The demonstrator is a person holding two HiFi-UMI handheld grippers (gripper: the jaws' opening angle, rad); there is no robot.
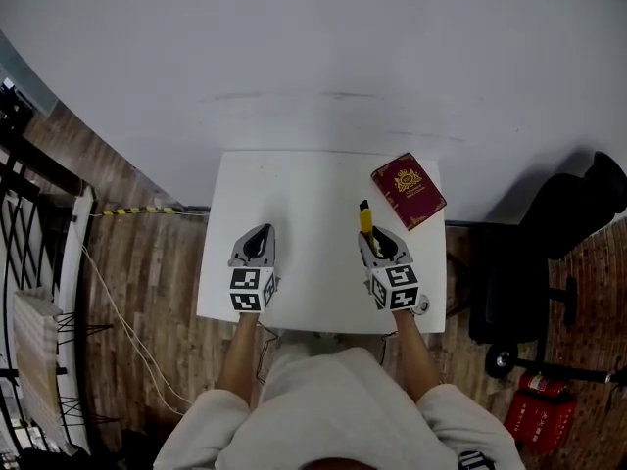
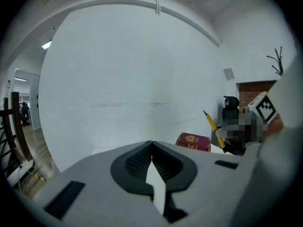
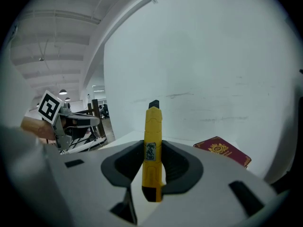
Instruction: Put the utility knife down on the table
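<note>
A yellow utility knife (image 3: 152, 150) with a black tip stands between the jaws of my right gripper (image 3: 152, 148), which is shut on its handle. In the head view the utility knife (image 1: 365, 219) sticks out forward past the right gripper (image 1: 380, 244) over the right half of the white table (image 1: 313, 194). My left gripper (image 1: 260, 233) hovers over the table's left half, its jaws together with nothing in them. The left gripper (image 2: 151, 144) sees the utility knife (image 2: 214, 127) slanting at its right.
A dark red booklet (image 1: 408, 190) with a gold crest lies at the table's far right corner. A white wall rises behind the table. A black chair (image 1: 534, 262) and a red extinguisher (image 1: 541, 414) stand on the wooden floor to the right; a railing (image 1: 29, 243) is at the left.
</note>
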